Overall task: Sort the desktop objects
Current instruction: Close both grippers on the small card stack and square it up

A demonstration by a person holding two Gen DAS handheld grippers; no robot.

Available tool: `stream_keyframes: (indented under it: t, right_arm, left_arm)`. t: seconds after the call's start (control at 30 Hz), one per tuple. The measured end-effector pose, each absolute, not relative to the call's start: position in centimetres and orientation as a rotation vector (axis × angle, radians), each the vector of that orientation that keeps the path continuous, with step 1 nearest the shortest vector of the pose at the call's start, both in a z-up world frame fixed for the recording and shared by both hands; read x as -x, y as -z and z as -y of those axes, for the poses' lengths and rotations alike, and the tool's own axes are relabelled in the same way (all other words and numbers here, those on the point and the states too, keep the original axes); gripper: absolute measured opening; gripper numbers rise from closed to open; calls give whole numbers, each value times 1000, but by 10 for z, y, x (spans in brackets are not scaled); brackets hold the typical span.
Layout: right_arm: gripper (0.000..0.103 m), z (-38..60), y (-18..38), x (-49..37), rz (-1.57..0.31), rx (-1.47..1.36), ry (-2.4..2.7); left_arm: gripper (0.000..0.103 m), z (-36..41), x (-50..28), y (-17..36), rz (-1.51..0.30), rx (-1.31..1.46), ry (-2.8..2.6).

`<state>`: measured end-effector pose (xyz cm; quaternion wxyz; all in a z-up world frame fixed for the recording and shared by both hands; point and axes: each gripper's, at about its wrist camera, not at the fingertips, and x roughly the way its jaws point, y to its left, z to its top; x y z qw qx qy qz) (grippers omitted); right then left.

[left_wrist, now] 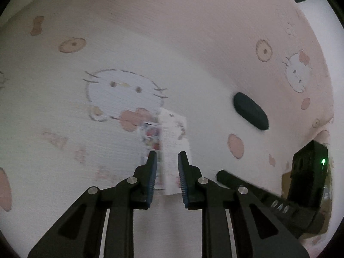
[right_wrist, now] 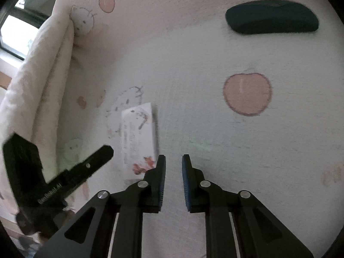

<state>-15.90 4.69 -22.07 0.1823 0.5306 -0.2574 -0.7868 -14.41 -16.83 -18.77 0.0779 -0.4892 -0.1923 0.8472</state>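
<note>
A small white printed box (left_wrist: 173, 142) lies on the cartoon-print cloth (left_wrist: 64, 111). In the left wrist view it shows between the pads of my left gripper (left_wrist: 167, 153), which hovers over it. In the right wrist view the box (right_wrist: 138, 137) rests flat, and the left gripper's finger (right_wrist: 96, 157) ends just short of its left edge. A dark oblong case (left_wrist: 250, 114) lies farther right. My right gripper (right_wrist: 174, 156) hangs over bare cloth to the right of the box, with a narrow gap and nothing between its pads. The case (right_wrist: 272, 17) is far ahead of it.
The pink and white cloth (right_wrist: 215, 129) covers the whole surface and falls in folds over its left edge (right_wrist: 43, 75). A window (right_wrist: 13, 28) lies beyond that edge. The right gripper's finger (left_wrist: 228, 177) and body with a green light (left_wrist: 309, 167) sit close on the left gripper's right.
</note>
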Motion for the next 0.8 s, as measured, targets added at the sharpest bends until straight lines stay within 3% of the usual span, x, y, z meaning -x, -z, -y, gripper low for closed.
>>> stream_keyframes:
  t: [0.1,0.2,0.37,0.8]
  right_arm:
    - [21,-42,223,166,744,-1515,2190]
    - [29,-33,225,172,738,-1513,2165]
    - [30,-29,226,177,701,-1531,2156]
    - [31,-15,232,189,654,-1525,2167]
  left_arm:
    - [34,176,146,193,594,1494,-2541]
    - [39,187,147,202,726,1503,-2475]
    - [39,189,153,213,808,1522,-2417]
    - [39,182,165,223,727,1561,-2390]
